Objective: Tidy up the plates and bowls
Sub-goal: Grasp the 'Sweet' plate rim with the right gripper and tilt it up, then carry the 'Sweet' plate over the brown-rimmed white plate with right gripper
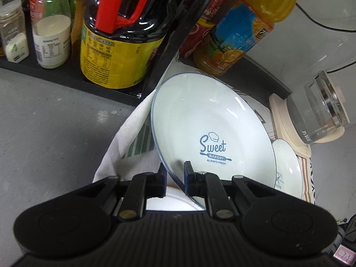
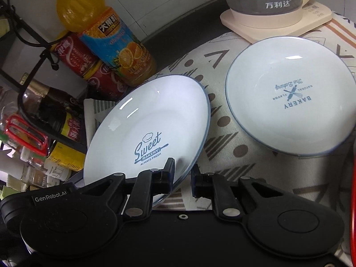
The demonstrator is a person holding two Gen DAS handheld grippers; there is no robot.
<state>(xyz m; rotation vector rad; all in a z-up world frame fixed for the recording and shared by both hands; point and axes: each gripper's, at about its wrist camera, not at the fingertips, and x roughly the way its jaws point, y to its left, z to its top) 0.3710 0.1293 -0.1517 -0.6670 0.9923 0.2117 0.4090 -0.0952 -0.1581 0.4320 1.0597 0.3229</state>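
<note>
— What is seen under everything? A grey countertop (image 1: 51, 120), with a patterned cloth (image 2: 224, 138) spread over it.

— And on the cloth? A white "Bakery" plate (image 2: 289, 95) is laid flat on it. Just behind that plate, a cream kettle base (image 2: 276, 22) is set at the cloth's edge.

— Left of the plate? An orange juice bottle (image 2: 106, 35) and red cans (image 2: 82, 60) are stood on the counter, with a black rack (image 1: 66, 73) of bottles further left.
</note>
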